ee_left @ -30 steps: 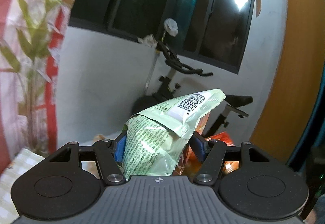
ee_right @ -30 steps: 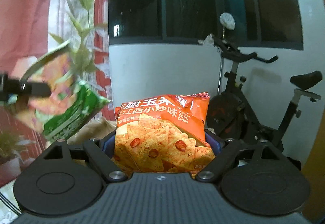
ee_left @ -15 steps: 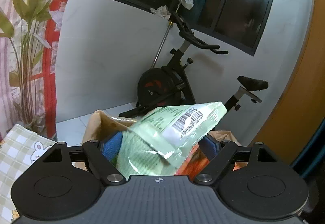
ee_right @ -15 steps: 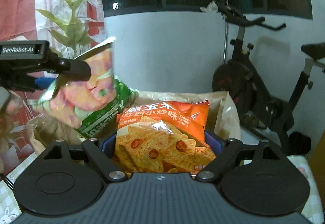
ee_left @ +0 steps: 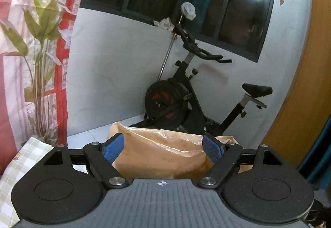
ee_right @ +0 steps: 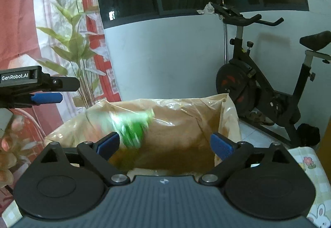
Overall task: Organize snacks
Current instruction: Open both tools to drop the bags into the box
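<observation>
blurred green packet point(ee_right: 132, 130) in bag point(ee_right: 186, 116), right gripper point(ee_right: 165, 144) jaws opening, empty

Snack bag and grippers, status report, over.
Left gripper open, empty. Right gripper opening, nothing between its pads. Green snack bag blurred, mid-drop into the lined box. Nothing in the way.

Open box point(ee_right: 186, 124) up front, snack bag point(ee_right: 132, 128) inside, exercise bike point(ee_right: 269, 83) behind right, plant point(ee_right: 76, 46) behind left
</observation>
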Tool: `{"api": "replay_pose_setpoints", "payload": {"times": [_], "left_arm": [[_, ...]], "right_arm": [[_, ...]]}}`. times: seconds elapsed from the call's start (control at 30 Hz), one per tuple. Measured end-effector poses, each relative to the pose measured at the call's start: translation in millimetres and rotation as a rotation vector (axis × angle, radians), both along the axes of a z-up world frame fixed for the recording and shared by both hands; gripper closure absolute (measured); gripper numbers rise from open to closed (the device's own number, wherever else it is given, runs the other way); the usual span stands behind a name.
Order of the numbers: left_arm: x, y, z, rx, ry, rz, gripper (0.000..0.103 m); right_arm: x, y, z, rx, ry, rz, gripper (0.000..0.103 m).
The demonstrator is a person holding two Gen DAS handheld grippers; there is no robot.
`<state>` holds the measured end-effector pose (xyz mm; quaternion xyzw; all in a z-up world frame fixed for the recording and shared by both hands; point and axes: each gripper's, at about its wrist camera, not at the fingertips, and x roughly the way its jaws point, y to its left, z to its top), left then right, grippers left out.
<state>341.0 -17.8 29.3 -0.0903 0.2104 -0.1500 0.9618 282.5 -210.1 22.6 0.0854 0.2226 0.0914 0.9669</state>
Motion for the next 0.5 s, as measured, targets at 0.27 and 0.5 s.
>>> {"api": "replay_pose_setpoints", "payload": {"times": [0.27,0.5], "left_arm": [[-41.3,28.5,-6.3,0.018,0.01,0.018,0.018],[-90.9,73.9,-18.7,0.05,0.03,0.068,0.019]], "right_arm": [[-33.8,-4.3,2.6,0.039,-0.006,-0.034,0.006],[-69.0,-4.7,-6.2,0.055,-0.039,-0.035,0.006]]}}
